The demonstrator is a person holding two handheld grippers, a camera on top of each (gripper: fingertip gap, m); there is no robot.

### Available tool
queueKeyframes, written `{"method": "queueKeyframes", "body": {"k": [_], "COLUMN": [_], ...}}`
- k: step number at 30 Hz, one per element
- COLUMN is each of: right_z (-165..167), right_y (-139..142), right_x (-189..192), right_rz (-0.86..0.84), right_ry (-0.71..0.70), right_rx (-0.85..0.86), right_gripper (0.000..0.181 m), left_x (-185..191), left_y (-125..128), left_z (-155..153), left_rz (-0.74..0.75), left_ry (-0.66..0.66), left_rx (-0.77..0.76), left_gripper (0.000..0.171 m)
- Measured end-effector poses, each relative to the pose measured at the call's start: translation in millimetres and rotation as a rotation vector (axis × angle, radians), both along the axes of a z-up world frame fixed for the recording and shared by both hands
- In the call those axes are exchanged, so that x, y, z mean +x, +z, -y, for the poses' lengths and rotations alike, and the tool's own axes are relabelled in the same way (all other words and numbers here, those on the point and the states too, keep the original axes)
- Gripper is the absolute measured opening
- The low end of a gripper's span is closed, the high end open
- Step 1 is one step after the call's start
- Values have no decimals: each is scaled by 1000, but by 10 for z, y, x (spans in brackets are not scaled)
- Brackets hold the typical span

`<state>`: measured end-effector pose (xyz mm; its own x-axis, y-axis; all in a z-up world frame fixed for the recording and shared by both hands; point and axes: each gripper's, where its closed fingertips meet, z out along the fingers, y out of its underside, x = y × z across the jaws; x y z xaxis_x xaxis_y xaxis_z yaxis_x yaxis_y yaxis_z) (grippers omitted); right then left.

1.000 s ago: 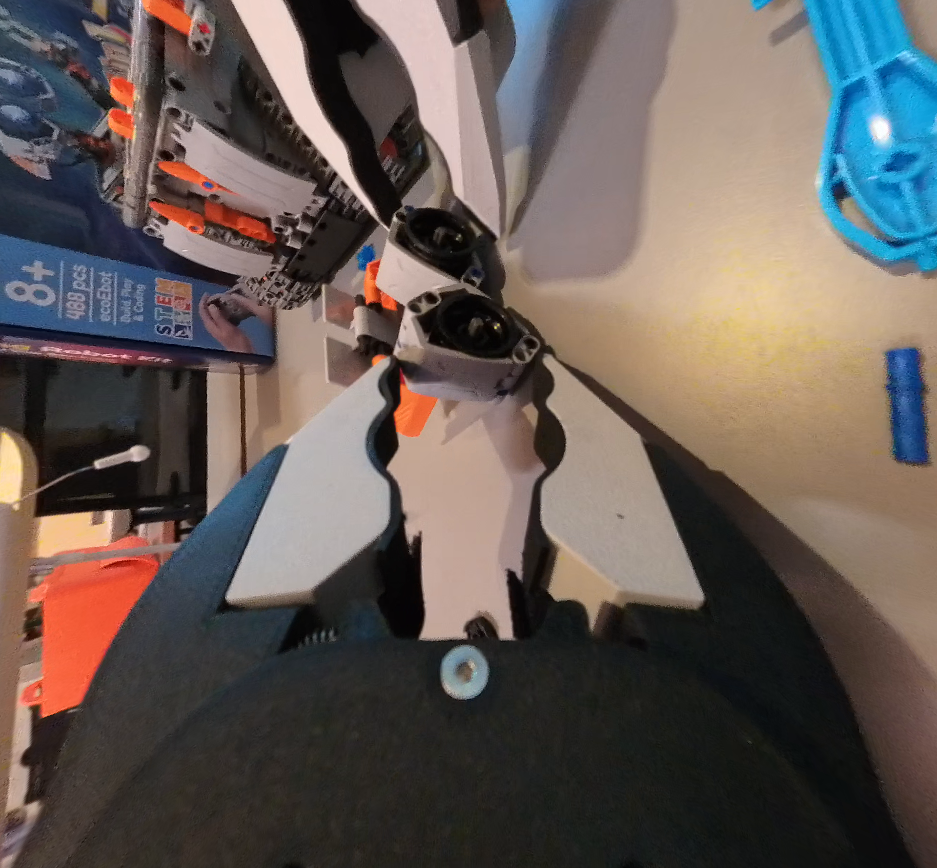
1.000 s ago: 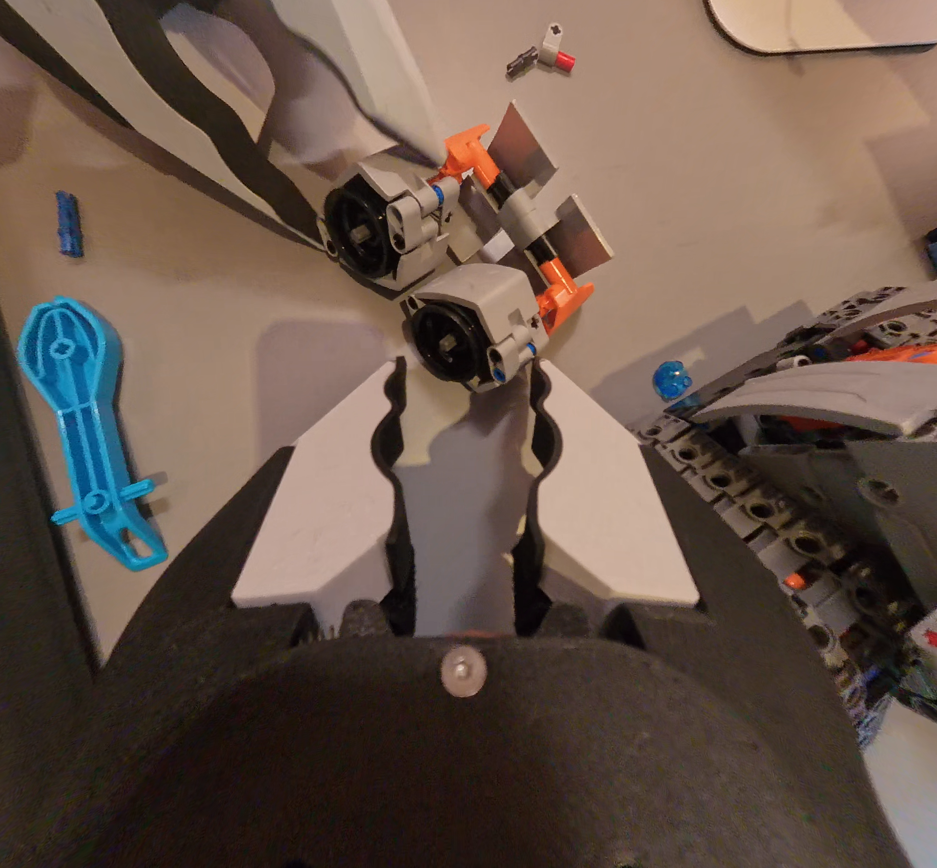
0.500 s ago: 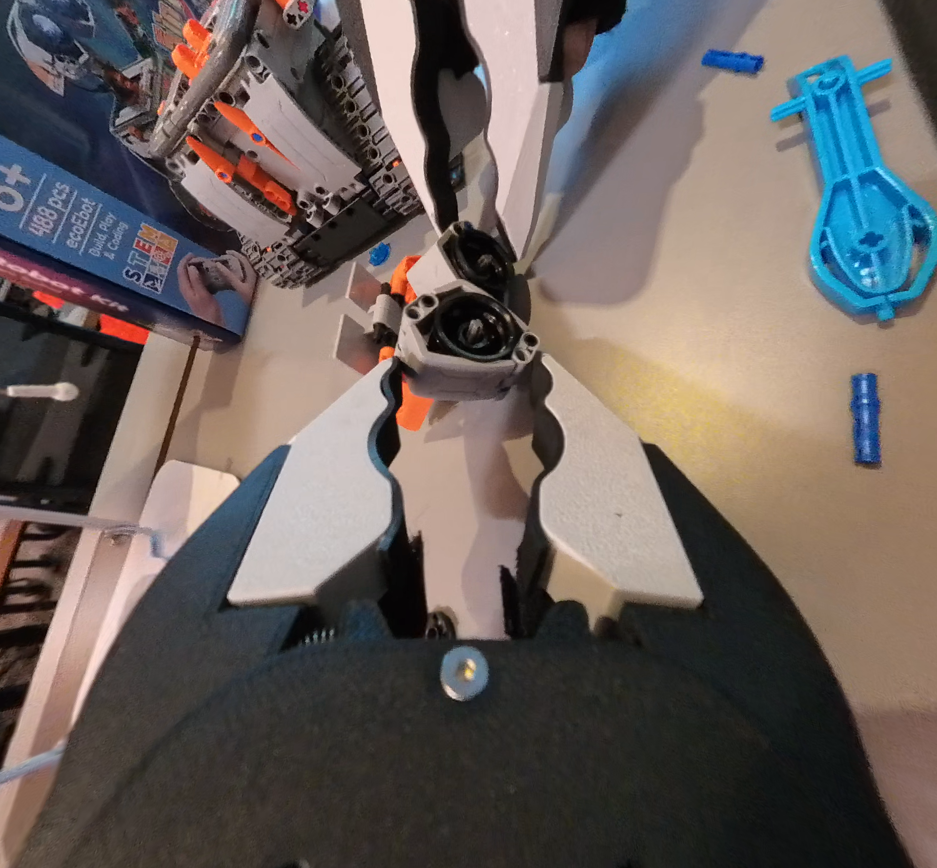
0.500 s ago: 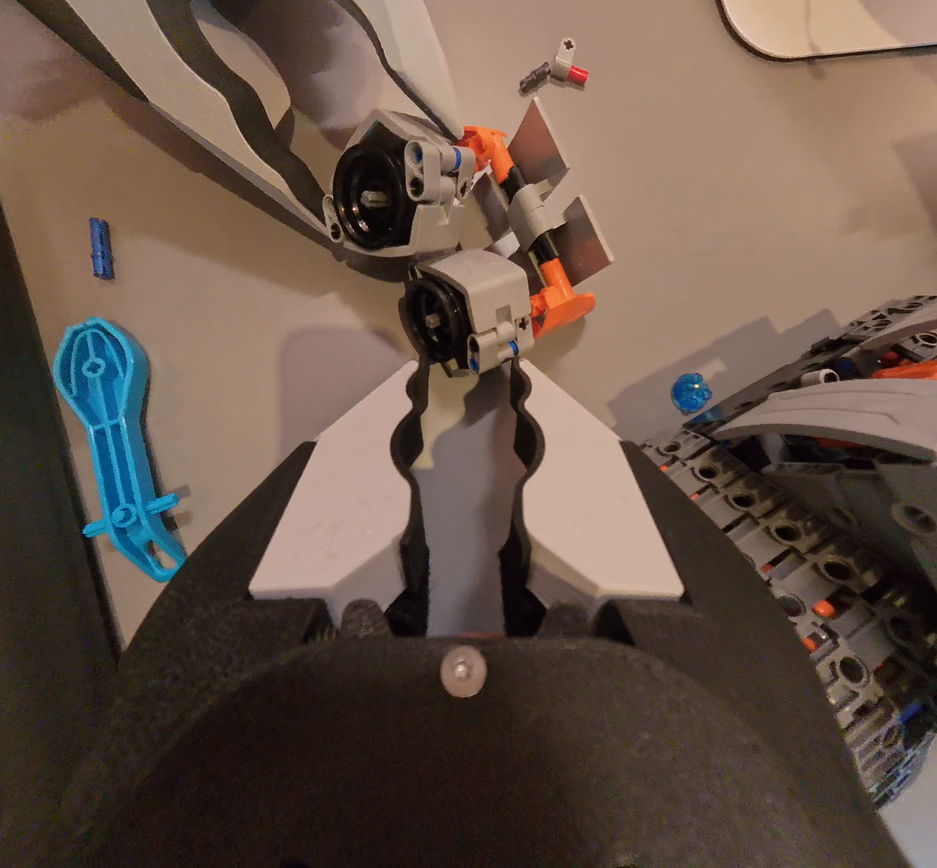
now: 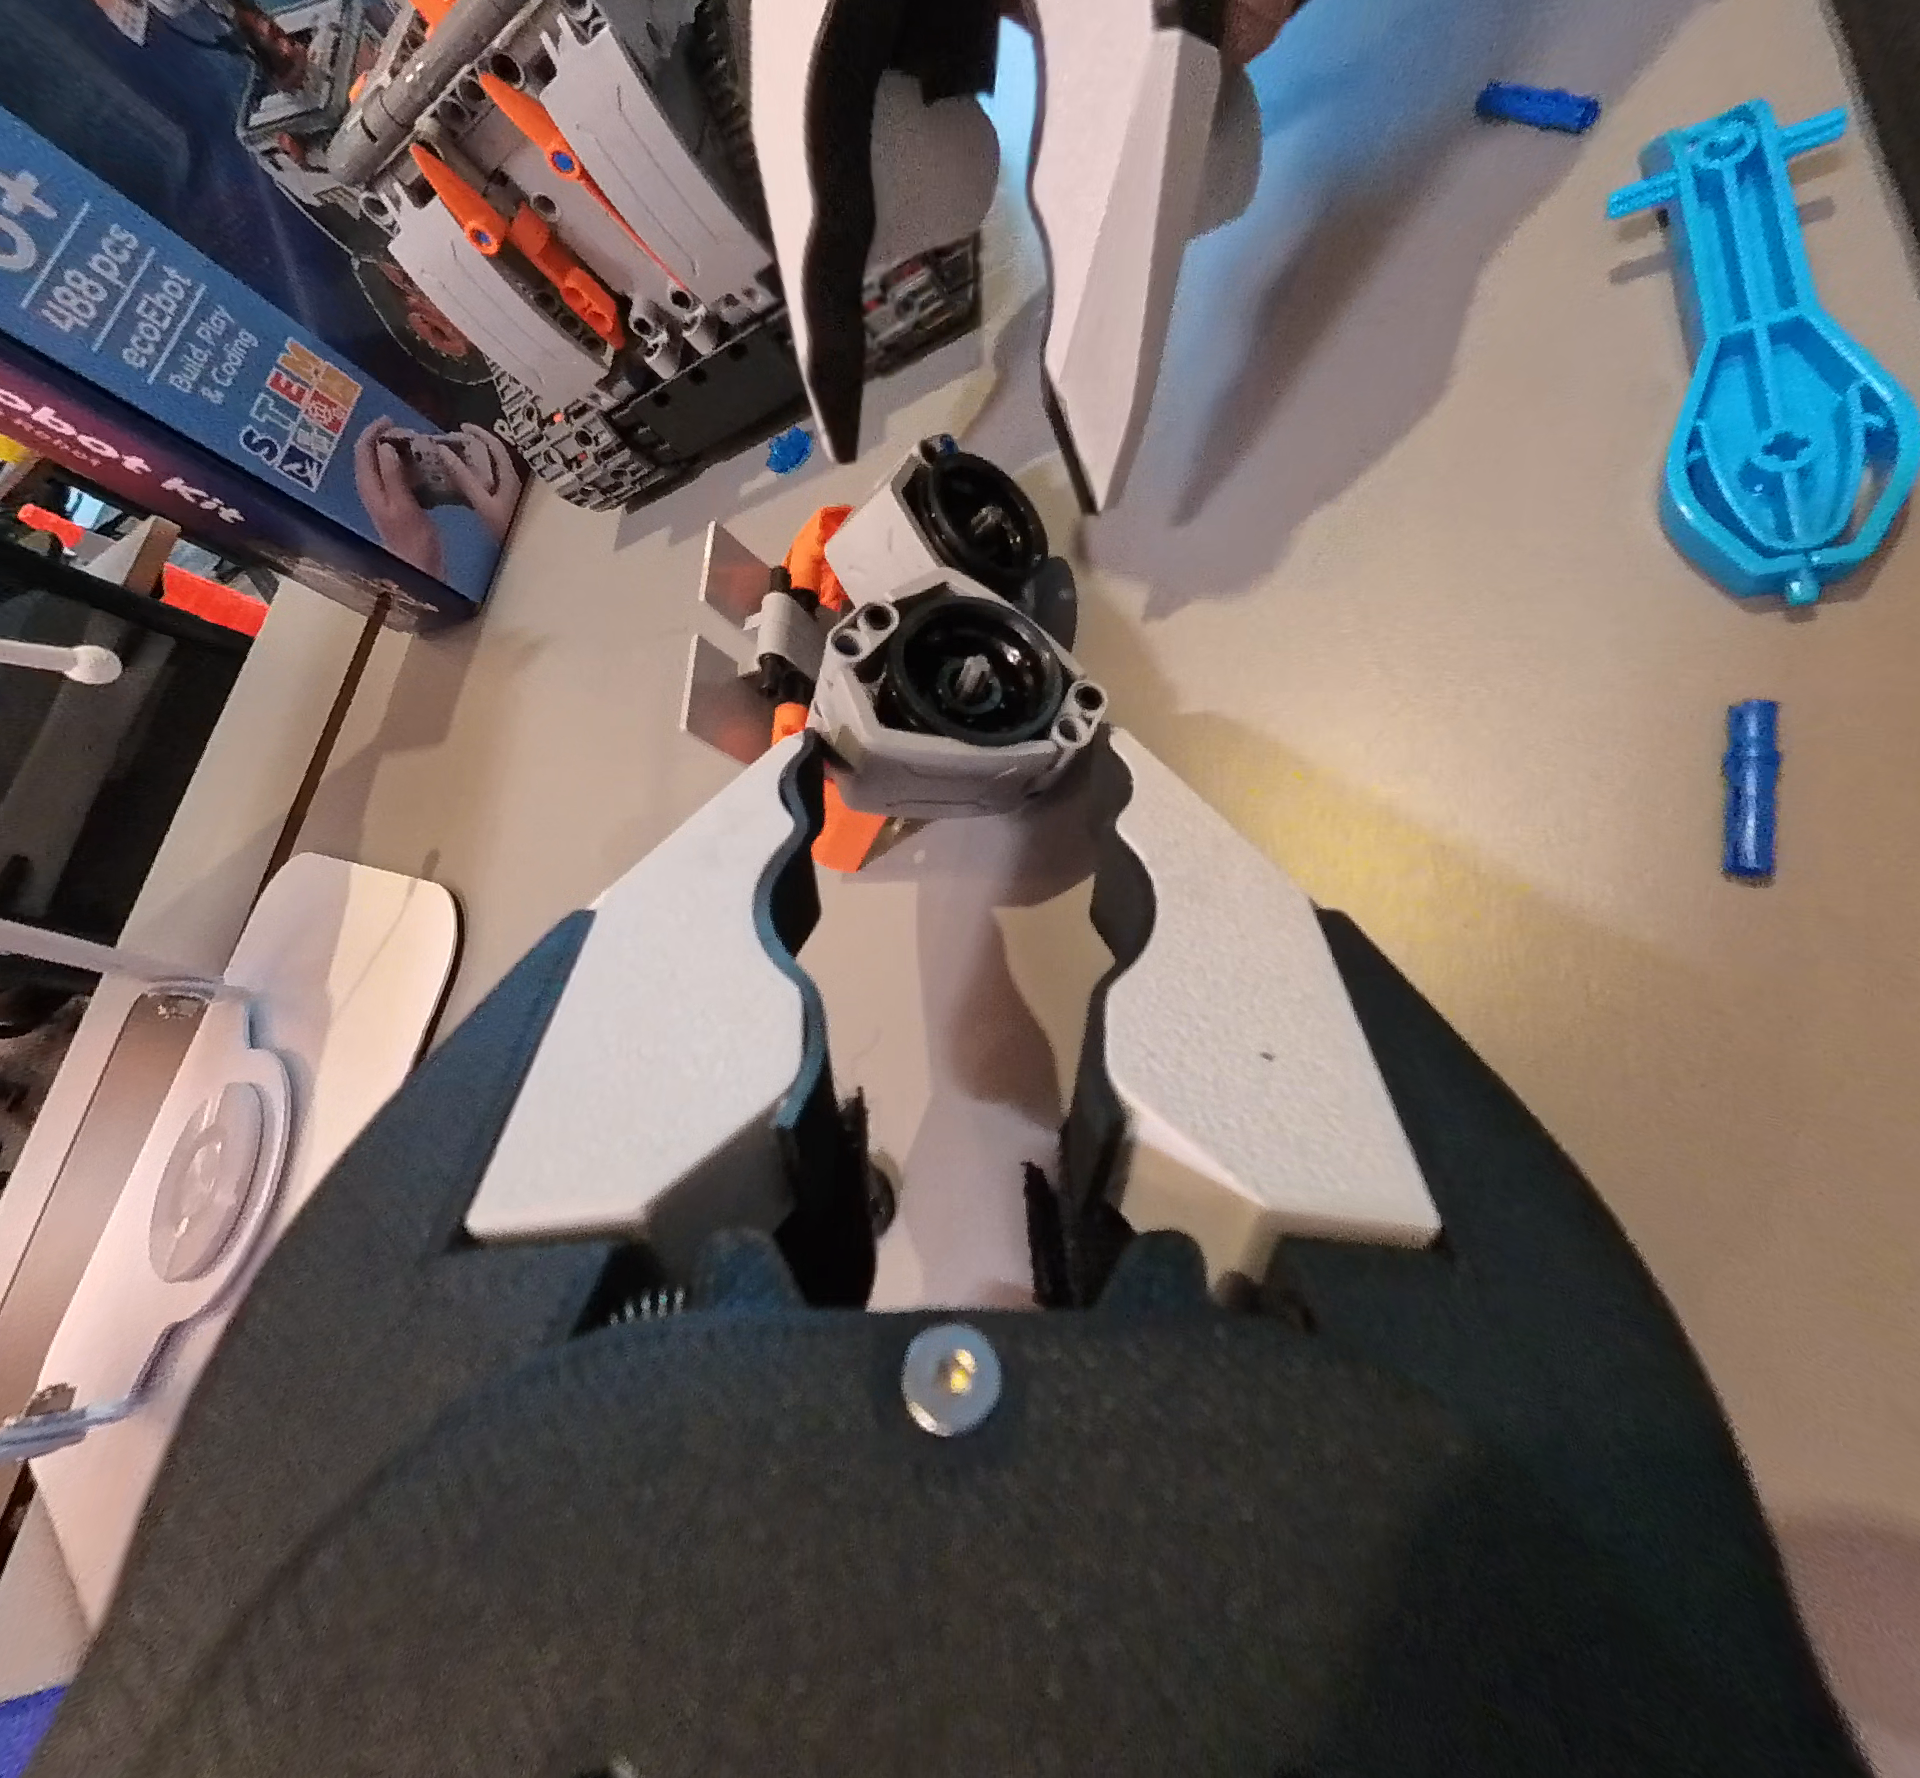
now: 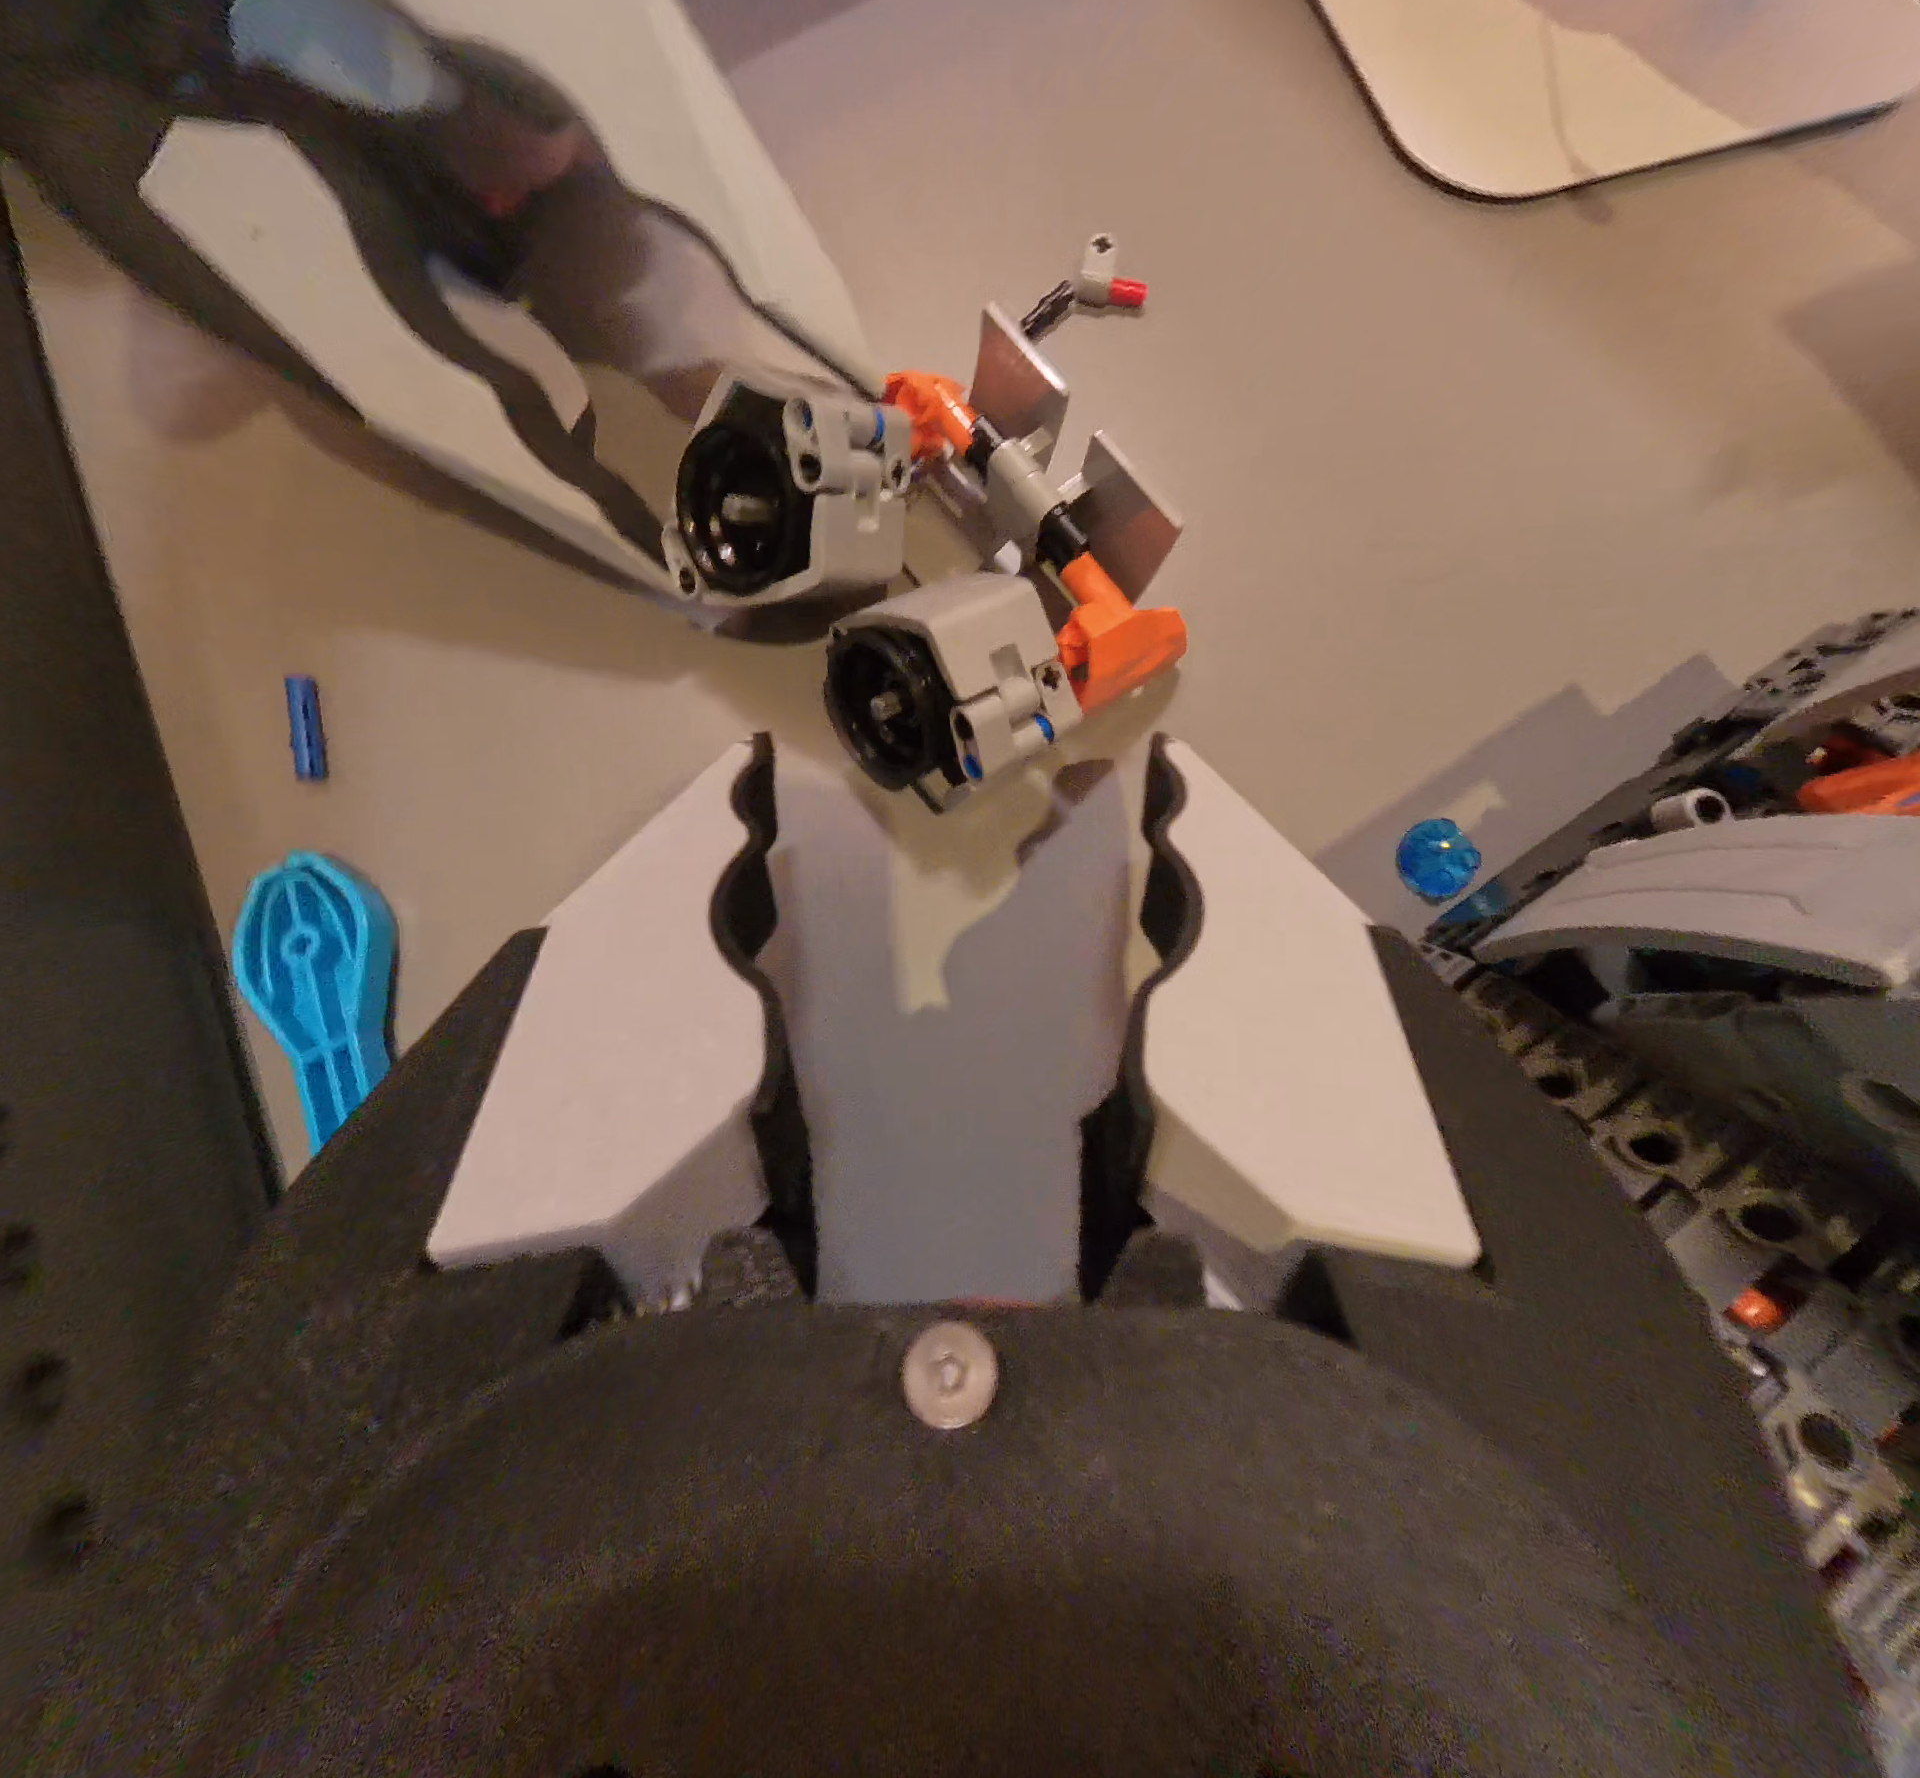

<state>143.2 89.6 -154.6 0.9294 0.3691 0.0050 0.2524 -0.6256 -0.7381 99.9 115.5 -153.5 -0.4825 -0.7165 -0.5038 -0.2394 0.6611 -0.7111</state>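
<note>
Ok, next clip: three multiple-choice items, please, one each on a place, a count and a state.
1. The round blue stud lies: A) beside the big model B) on the white board C) in a gripper.
2. Black-faced grey blocks on the small assembly: A) one B) two C) four.
3. The right gripper is: A) open B) shut on a block C) shut on the stud.
A: it sits by the model's edge. B: two show in both views. A: fingers apart, short of the near block.

Warm, dim indoor light casts soft shadows across the tabletop (image 5: 1455, 897). Wide-angle distortion bends the edges. The farther gripper (image 6: 436, 294) in the right wrist view is motion-blurred.
</note>
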Motion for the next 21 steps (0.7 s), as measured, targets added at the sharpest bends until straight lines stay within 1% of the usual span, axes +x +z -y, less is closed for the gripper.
{"method": "queueKeyframes", "body": {"k": [1, 3, 5, 7, 9, 11, 12, 15, 21], "right_z": [-17, -40, -60, -112, -179, -224, -233, -230, -136], "right_y": [-9, -67, -148, -185, -180, -170, -160, -100, 19], "right_x": [-17, -65, -87, -36, 38, 84, 101, 112, 137], "right_rz": [-21, -17, 44, 121, 175, 213, 228, 222, 334], "right_ry": [-14, -15, -8, -42, -94, -116, -114, -91, 34], "right_rx": [-10, -33, -56, -59, -45, -32, -26, -14, -27], "right_gripper": [74, 74, 73, 74, 65, 57, 52, 50, 49], "left_x": [9, 27, 48, 66, 77, 83, 84, 85, 67], "left_y": [6, 32, 52, 63, 72, 76, 77, 89, 101], "left_z": [2, -2, -28, -39, -43, -51, -55, -65, -8], "left_rz": [0, -4, -9, -13, -15, -15, -16, -21, -54], "left_ry": [6, 21, 40, 50, 57, 63, 64, 63, 13], "left_rx": [-15, -70, -114, -137, -152, -158, -162, -173, -154], "left_gripper": [49, 48, 48, 48, 48, 48, 48, 48, 47]}}
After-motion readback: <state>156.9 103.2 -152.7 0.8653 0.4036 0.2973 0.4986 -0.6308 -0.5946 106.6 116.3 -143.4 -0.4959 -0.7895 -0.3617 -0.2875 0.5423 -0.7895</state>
